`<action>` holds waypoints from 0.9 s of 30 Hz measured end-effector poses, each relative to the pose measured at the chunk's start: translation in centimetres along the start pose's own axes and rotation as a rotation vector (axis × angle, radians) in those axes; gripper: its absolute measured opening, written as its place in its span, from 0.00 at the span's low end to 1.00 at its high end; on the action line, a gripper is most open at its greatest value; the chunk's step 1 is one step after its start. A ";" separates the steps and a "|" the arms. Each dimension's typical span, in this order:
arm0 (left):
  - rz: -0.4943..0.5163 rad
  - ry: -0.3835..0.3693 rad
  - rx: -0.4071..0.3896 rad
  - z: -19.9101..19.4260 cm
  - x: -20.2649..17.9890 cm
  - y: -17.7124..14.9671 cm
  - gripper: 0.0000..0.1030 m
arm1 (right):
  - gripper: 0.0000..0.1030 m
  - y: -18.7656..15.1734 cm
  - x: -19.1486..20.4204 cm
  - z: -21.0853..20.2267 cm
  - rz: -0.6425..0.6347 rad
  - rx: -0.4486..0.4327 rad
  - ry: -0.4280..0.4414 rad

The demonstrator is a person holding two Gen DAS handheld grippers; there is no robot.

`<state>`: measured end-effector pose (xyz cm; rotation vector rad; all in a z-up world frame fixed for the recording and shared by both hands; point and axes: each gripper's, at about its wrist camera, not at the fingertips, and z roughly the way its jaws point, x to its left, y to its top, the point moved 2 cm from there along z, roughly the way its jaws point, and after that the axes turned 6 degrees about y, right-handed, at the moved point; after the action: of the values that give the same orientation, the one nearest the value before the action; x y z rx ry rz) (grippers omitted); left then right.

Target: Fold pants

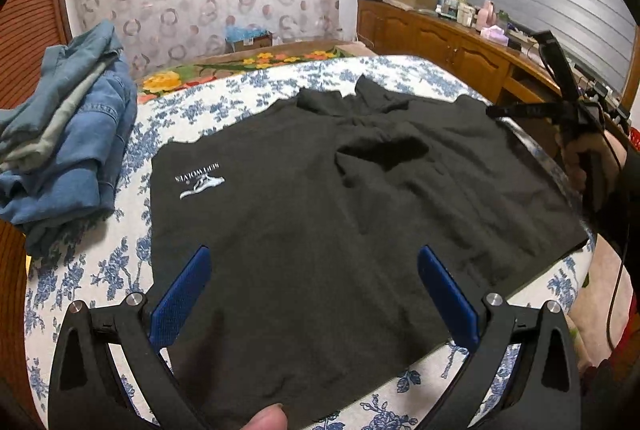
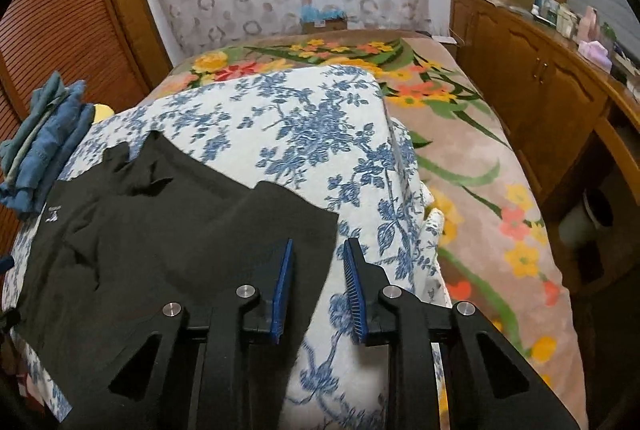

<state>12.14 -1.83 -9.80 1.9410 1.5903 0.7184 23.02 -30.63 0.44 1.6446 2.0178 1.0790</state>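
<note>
- While the black pants (image 1: 320, 189) lie spread over the blue-floral quilt (image 1: 100, 270), the left gripper (image 1: 314, 258) hangs above their near edge, jaws wide apart, nothing held; cloth fills the whole span between and ahead of the jaws.
- White logo (image 1: 200, 183) sits ahead-left of the left jaws; a raised wrinkle lies ahead, slightly right.
- Right gripper (image 2: 318, 250): jaws parted only a narrow gap, empty. Pants' right edge (image 2: 160, 230) lies under and beside the left-hand jaw; bare quilt (image 2: 320, 133) shows between and ahead.
- Judgement: each gripper is stationed at one side of the garment, probably so both can pinch opposite edges and carry one half over.
- Folded denim pile (image 1: 68, 133) sits far left of the left jaws, likely kept off the work area.
- Contact with cloth: cannot tell for either gripper.
</note>
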 end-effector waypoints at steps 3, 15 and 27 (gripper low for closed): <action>0.002 0.003 0.012 0.4 -0.1 -0.2 1.00 | 0.25 0.0 0.2 -0.8 0.003 -0.001 0.006; -0.002 0.009 0.054 1.3 0.2 -0.7 1.00 | 0.02 0.0 0.0 -2.4 -0.024 -0.035 -0.072; -0.005 0.000 0.105 2.5 0.3 -1.3 1.00 | 0.07 0.9 1.6 -3.0 -0.063 -0.039 -0.090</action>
<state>12.99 -1.48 -12.51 2.0104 1.6623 0.6446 21.19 -30.12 3.37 1.5704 1.9654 0.9974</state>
